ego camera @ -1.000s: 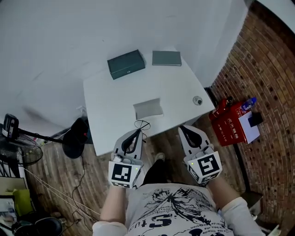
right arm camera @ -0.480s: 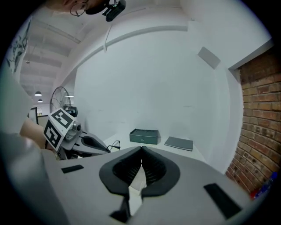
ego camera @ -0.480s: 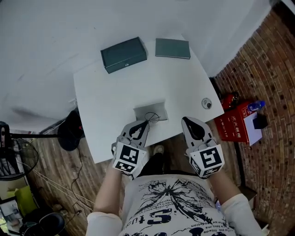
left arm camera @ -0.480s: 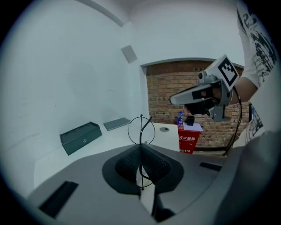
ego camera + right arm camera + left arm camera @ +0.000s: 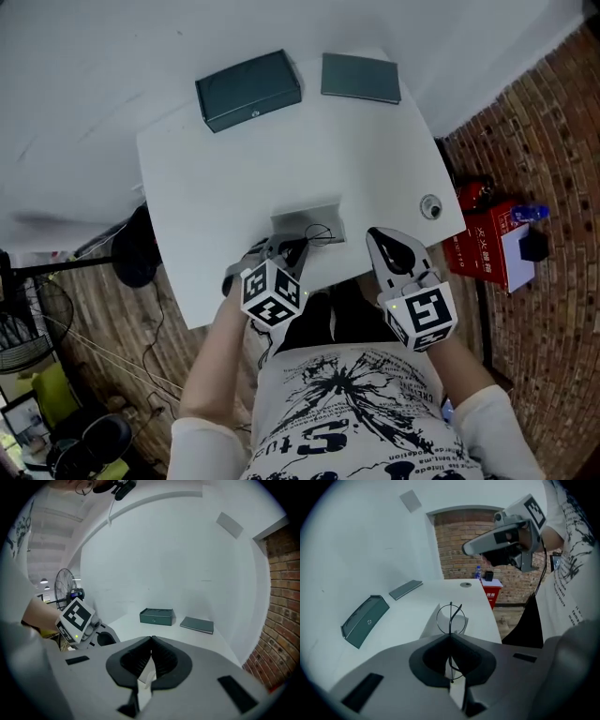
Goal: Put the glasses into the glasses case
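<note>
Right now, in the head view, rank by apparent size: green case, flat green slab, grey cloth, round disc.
Green case, largest.
Flat green slab and grey cloth look about alike; the cloth is partly covered.
Round disc, smallest.

No text can be read: white characters on the red box [image 5: 483, 251] are too small, the shirt [image 5: 347, 412] print is distorted; only square markers are borne by the left gripper [image 5: 298, 246] and right gripper [image 5: 377, 236]
</note>
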A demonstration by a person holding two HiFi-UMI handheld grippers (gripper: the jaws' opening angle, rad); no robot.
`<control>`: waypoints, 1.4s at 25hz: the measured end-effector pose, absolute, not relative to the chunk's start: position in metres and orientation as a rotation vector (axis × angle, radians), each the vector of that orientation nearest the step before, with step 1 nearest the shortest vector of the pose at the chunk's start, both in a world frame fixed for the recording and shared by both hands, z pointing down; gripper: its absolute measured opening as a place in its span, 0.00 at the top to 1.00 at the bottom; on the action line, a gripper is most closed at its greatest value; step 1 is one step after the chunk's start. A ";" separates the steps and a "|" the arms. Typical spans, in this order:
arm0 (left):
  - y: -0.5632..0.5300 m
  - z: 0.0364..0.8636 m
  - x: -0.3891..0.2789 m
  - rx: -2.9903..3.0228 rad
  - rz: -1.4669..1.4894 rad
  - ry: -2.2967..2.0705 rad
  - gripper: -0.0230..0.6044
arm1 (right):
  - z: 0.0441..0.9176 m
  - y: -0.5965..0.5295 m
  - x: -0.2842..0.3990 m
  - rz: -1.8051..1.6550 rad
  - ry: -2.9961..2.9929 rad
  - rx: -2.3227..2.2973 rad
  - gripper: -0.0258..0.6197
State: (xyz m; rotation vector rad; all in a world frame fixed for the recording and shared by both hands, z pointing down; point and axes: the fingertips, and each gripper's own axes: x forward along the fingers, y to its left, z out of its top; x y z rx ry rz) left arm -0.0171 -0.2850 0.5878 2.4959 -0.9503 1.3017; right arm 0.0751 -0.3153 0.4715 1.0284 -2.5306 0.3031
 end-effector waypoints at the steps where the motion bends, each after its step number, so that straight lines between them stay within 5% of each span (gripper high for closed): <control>1: -0.288 0.593 -0.017 2.495 1.355 -0.929 0.94 | 0.474 -0.319 0.075 0.304 -2.530 1.015 0.94; 18: -0.309 0.647 0.001 2.376 1.764 -0.541 0.94 | 0.498 -0.342 0.079 0.346 -2.538 0.882 0.94; 35: -0.308 0.670 0.007 2.286 1.733 -0.398 0.93 | 0.511 -0.350 0.087 0.370 -2.509 0.864 0.94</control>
